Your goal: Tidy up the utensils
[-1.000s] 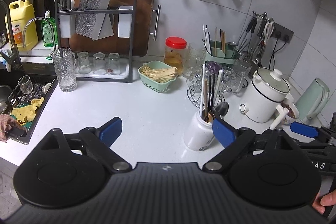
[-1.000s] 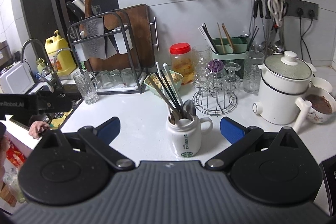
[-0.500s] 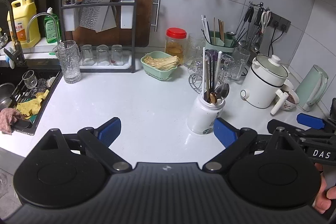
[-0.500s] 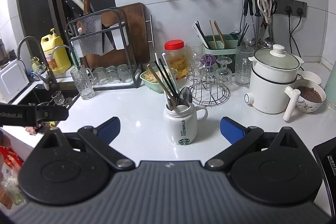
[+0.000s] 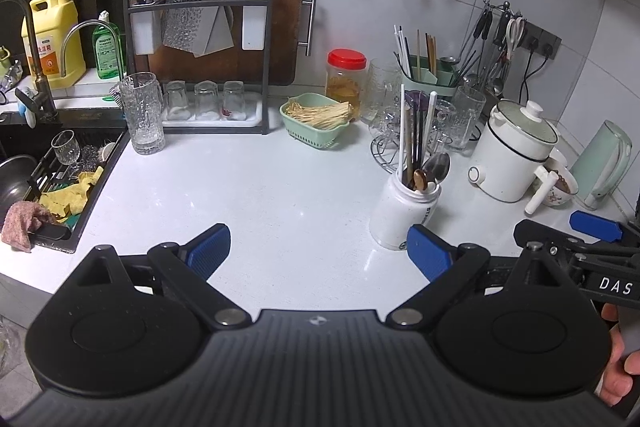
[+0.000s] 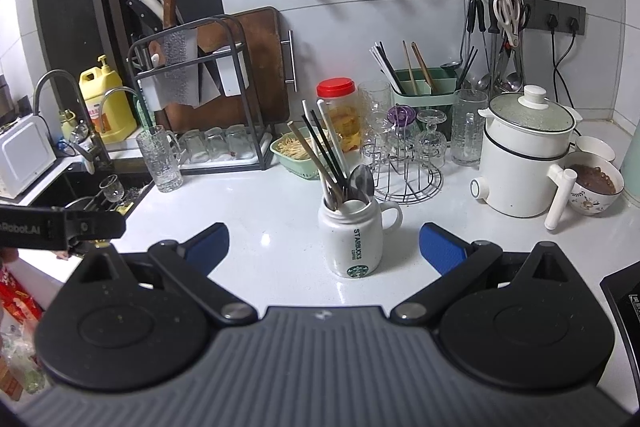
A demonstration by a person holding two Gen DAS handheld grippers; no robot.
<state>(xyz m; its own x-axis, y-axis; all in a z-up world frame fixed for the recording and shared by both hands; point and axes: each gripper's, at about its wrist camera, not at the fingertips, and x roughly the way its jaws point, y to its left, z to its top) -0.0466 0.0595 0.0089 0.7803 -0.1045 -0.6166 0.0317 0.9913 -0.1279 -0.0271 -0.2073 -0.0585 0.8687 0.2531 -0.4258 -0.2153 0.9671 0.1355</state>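
Right wrist view: both grippers spread, empty; glossy white ceramic mug (image 6: 352,241) holds slender chopsticks (image 6: 320,151).

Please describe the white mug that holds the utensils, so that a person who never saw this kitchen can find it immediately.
Start at the white countertop and find the white electric pot with a lid on the right. To its left, nearer the camera and standing alone in front of the wire glass stand, is the white mug. Only it carries green Starbucks lettering and holds chopsticks and spoons.
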